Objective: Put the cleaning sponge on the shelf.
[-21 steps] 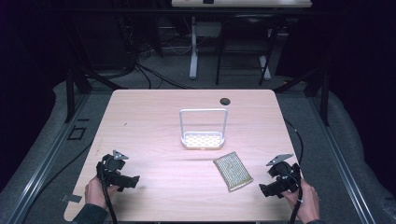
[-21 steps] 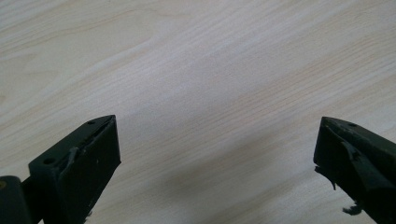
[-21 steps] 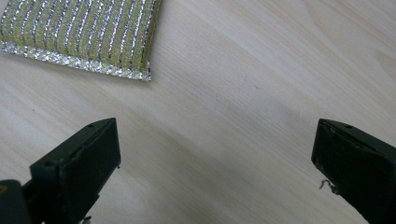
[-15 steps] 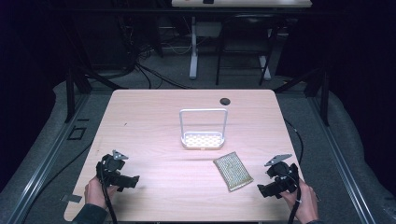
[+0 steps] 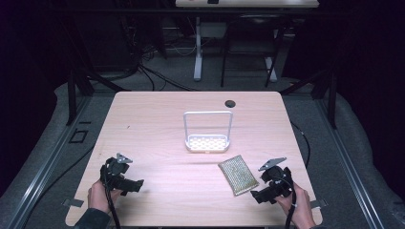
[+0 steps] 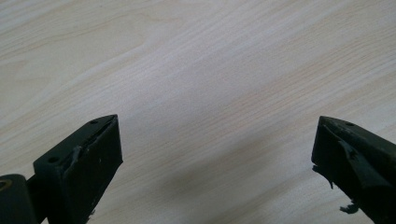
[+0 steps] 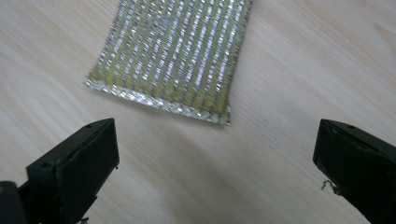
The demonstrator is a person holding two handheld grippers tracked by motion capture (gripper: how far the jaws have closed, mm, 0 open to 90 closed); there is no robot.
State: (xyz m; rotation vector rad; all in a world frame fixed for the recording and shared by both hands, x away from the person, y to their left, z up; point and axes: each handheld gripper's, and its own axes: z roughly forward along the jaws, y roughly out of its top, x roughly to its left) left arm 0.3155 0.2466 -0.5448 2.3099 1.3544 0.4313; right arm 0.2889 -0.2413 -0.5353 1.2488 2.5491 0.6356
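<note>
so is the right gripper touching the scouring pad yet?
Apart. The right gripper view shows bare table between the open right gripper and the scouring pad's near edge.

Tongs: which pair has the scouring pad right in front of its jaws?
The right tongs. The glittery yellow scouring pad lies flat just ahead of their open jaws; the left tongs, also open, face bare wooden table.

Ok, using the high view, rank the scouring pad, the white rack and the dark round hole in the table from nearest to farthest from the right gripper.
1. Scouring pad: flat on the table, just left of the right gripper.
2. White rack: mid-table, farther up and left.
3. Dark round hole: near the table's far edge, beyond the rack.
</note>
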